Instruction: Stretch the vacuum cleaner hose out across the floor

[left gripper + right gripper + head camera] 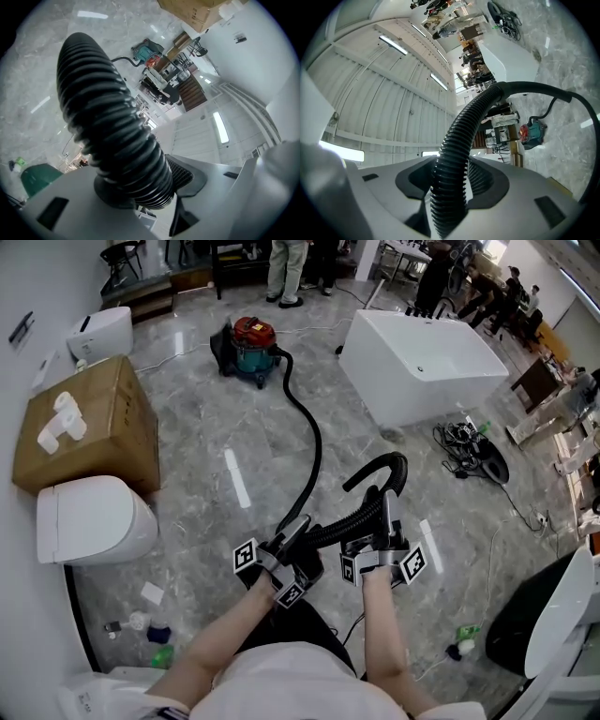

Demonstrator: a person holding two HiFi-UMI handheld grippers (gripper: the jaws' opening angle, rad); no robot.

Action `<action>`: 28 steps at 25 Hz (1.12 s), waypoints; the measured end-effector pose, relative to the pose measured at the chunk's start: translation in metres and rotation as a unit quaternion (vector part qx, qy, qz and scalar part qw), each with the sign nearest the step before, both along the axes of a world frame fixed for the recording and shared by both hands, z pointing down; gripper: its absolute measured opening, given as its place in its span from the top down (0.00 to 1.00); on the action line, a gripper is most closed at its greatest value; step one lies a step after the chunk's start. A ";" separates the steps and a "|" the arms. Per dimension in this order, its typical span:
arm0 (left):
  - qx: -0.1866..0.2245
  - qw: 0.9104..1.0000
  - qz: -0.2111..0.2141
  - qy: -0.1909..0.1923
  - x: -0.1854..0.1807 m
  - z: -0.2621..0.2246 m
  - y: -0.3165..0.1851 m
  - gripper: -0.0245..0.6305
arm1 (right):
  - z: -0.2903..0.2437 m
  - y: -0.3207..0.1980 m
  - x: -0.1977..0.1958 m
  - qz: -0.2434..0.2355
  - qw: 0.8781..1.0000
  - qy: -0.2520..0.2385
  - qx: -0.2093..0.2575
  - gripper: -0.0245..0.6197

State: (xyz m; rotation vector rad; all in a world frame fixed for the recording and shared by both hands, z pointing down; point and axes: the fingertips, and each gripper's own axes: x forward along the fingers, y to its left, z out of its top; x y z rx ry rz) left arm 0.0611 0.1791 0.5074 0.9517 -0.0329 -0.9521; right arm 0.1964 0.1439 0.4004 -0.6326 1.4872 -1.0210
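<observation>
A red and teal vacuum cleaner [251, 345] stands on the marble floor at the back. Its black ribbed hose [314, 451] snakes toward me and arches up in a loop near my hands. My left gripper [298, 532] is shut on the hose low on the left. My right gripper [384, 512] is shut on it just right of that, under the loop. In the left gripper view the thick hose [108, 117] fills the space between the pads of the left gripper [140, 192]. In the right gripper view the hose [459, 140] rises from the right gripper [450, 187] and bends toward the vacuum cleaner [532, 132].
A white bathtub [422, 362] stands at the back right, with a tangle of cables [469, 446] beside it. A cardboard box [89, 423] and a white toilet [89, 517] line the left wall. People [286, 268] stand far back. Small bottles [141, 624] lie at the near left.
</observation>
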 end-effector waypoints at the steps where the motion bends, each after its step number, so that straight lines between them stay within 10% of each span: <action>1: 0.006 1.000 0.003 -0.010 0.000 0.000 0.000 0.66 | 0.003 0.000 0.002 0.000 1.000 0.006 -0.005 0.65; 28: 0.170 0.966 -0.070 -0.183 -0.053 -0.044 -0.072 0.75 | 0.068 0.028 -0.032 -0.153 0.983 0.039 -0.090 0.55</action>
